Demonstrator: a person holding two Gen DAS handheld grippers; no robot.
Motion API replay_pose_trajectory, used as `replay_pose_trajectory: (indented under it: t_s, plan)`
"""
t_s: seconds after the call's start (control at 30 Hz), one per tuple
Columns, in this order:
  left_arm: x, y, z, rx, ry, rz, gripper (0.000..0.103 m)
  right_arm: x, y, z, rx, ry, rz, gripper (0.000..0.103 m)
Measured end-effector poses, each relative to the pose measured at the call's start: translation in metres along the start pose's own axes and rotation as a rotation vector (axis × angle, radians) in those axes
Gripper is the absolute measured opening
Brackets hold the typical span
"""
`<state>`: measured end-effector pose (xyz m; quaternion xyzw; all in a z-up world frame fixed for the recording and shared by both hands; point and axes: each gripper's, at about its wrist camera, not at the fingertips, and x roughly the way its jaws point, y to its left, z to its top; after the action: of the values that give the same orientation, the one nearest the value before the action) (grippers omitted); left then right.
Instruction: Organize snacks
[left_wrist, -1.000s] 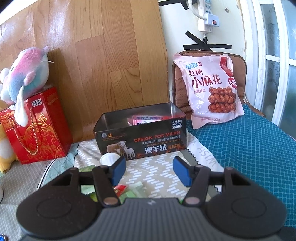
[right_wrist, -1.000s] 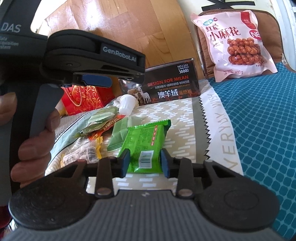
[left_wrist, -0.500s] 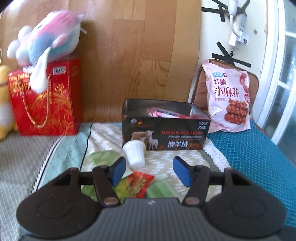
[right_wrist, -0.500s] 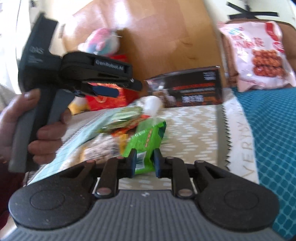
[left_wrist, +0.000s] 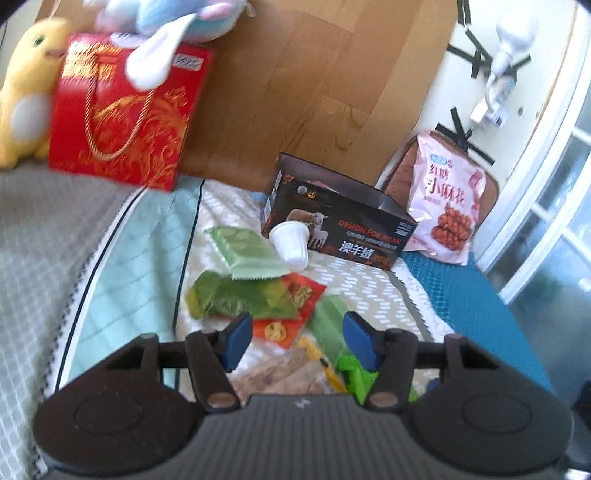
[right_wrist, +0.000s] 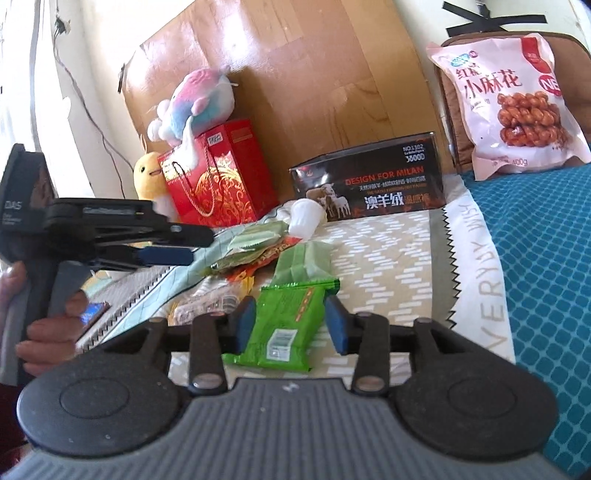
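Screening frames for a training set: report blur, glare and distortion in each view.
Left wrist: motion blur smears the red gift box and plush toys; fisheye bends the window frame. Right wrist: sharper; sunlight glares on the wooden board; the black box print is readable.

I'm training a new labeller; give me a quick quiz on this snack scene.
1. True or false: the cup stands upright.
2. What lies between the right gripper's pads? A green packet; B red packet; C cup.
3. What does the pink bag lean on?
Key: 1 false, it lies on its side. 2 A; the jaws have just been opening, with the packet between them. 3 the brown cushion.
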<state>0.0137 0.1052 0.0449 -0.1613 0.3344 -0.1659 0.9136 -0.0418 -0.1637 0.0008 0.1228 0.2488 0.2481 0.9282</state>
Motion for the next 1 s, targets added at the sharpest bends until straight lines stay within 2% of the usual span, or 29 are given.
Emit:
replay_pose_trajectory:
  t_s: [0.13, 0.27, 0.4, 0.47, 0.6, 0.8, 0.9, 0.93, 1.0]
  plan:
    - [-0.013, 0.007, -0.012, -0.006, 0.005, -0.049, 0.049, 0.001, 0.004, -0.001, -0.039, 0.017, 0.002, 0.048]
    - [-0.020, 0.010, -0.025, -0.002, 0.022, -0.068, 0.049, 0.004, 0.010, -0.003, -0.079, 0.042, 0.018, 0.061]
    - [-0.023, 0.024, -0.032, -0.042, 0.033, -0.039, 0.049, 0.002, 0.017, -0.002, -0.112, 0.027, 0.005, 0.061]
    - [-0.027, 0.034, -0.033, -0.083, 0.031, -0.057, 0.049, 0.004, 0.024, 0.001, -0.135, 0.027, 0.037, 0.061]
    - [-0.034, 0.039, -0.035, -0.108, 0.027, -0.090, 0.047, 0.023, 0.052, 0.011, -0.287, 0.087, 0.086, 0.061]
    - [-0.022, 0.038, -0.036, -0.111, 0.072, -0.100, 0.047, 0.077, 0.072, 0.016, -0.457, 0.243, 0.073, 0.061]
    - [-0.004, 0.035, -0.039, -0.105, 0.122, -0.090, 0.046, 0.090, 0.068, 0.017, -0.450, 0.308, 0.095, 0.063]
    - [-0.002, 0.035, -0.041, -0.099, 0.107, -0.093, 0.045, 0.092, 0.063, 0.018, -0.412, 0.320, 0.113, 0.064]
    - [0.003, 0.033, -0.040, -0.103, 0.111, -0.101, 0.034, 0.090, 0.060, 0.019, -0.402, 0.321, 0.111, 0.060]
